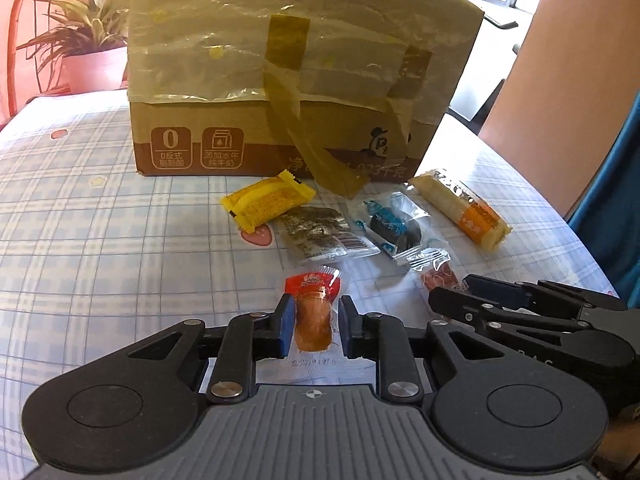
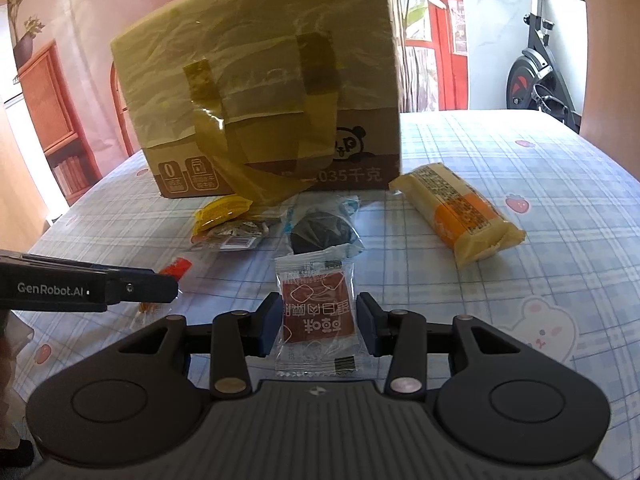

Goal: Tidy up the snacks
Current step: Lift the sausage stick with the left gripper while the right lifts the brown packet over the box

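Checked tablecloth (image 2: 520, 152) — bare beside cardboard box (image 2: 260, 92)

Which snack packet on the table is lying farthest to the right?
The long cream and orange packet. It lies alone at the right end of the row, beside the cardboard box's right corner; the other packets lie left of it.

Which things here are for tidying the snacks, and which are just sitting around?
For the job:
left gripper around orange sausage pack
right gripper around brown jerky packet
yellow snack
long cake bar
cardboard box

Just around:
potted plant
exercise bike
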{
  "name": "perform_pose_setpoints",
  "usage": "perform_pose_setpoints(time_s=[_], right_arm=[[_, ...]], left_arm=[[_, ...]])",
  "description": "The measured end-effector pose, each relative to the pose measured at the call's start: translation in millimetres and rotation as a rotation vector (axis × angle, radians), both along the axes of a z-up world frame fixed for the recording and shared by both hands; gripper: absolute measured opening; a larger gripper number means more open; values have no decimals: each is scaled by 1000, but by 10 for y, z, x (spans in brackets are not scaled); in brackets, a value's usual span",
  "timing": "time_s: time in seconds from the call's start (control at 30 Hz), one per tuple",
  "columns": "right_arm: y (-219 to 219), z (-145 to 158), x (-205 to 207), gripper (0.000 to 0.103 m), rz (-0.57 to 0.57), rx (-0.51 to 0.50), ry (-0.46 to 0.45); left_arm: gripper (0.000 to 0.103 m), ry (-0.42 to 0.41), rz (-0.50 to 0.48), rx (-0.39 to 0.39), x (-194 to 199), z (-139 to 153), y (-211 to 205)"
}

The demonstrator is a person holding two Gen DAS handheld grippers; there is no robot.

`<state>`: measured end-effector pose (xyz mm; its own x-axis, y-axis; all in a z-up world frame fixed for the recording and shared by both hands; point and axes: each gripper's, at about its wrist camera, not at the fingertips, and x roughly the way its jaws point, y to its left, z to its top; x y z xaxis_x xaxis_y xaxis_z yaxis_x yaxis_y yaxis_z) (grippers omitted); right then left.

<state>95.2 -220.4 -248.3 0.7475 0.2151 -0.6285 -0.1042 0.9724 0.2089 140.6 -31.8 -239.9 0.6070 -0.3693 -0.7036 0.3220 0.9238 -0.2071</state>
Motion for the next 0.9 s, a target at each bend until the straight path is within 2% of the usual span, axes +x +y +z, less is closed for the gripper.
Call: perform_pose_setpoints(time_s=[0.1, 0.33, 0.37, 0.43, 0.5, 0.6, 0.77, 0.83, 0.9], right_arm=[[15, 19, -10, 43, 3, -8, -2], [71, 56, -22, 43, 17, -24, -4], [82, 58, -24, 43, 20, -27, -5], [97, 60, -26, 43, 26, -29, -5], [104, 54, -26, 43, 30, -27, -1], [104, 47, -28, 43, 30, -26, 2], [93, 39, -26, 43, 26, -21, 4], [86, 31, -23, 43, 25, -16, 7], [81, 20, -19, 43, 24, -12, 9]], left_arm=[[14, -5, 8, -10, -6, 15, 26], [15, 26, 3, -12, -8, -6, 62], [16, 26, 4, -9, -13, -8, 62], [37, 25, -5, -7, -19, -11, 57], [45, 22, -4, -5, -22, -28, 56], [45, 51, -3, -1, 14, -105, 61], [47, 21, -18, 15, -13, -108, 38], [46, -3, -30, 44, -38, -119, -5], [46, -33, -58, 111, -77, -116, -96]])
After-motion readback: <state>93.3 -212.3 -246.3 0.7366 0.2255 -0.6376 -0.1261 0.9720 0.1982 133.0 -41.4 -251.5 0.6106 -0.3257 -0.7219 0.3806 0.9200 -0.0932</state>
